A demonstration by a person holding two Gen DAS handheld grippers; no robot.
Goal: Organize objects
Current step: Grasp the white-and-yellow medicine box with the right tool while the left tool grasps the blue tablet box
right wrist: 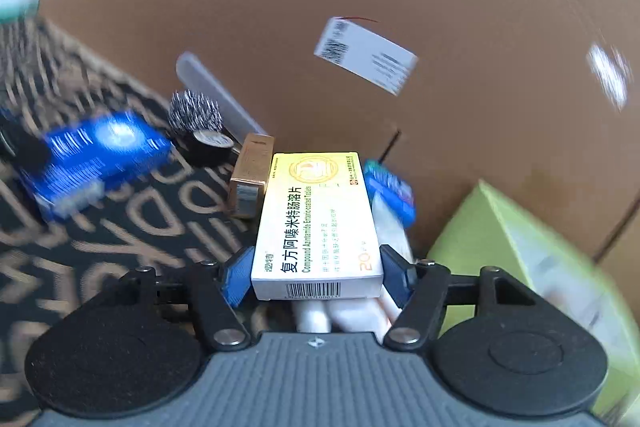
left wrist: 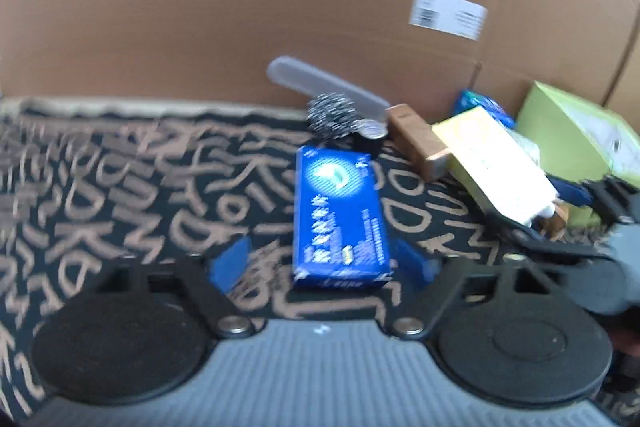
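Behind everything stands a cardboard wall, the side of a big carton, with a dark patterned rug running up to its foot. Against the right end sits a green box, the bulkiest of the loose things, and the rest is lined up along the wall: a wooden block, a wire scourer, a small blue packet and a pale flat stick.

Two medicine boxes seem to be the matter in hand. The blue box lies flat on the rug, and the left gripper has its jaws spread wide to either side of the near end, the blue pads clear of the cardboard. The yellow and white box sits between the pads of the right gripper, which look pressed to its long sides, so it reads as held, poised over some white tubes beside the green box.

Judging by this, the step is lining both boxes into the row. Next, the right one needs setting down square and letting go; the left one needs closing on, squarely, since motion blur hides its exact alignment.
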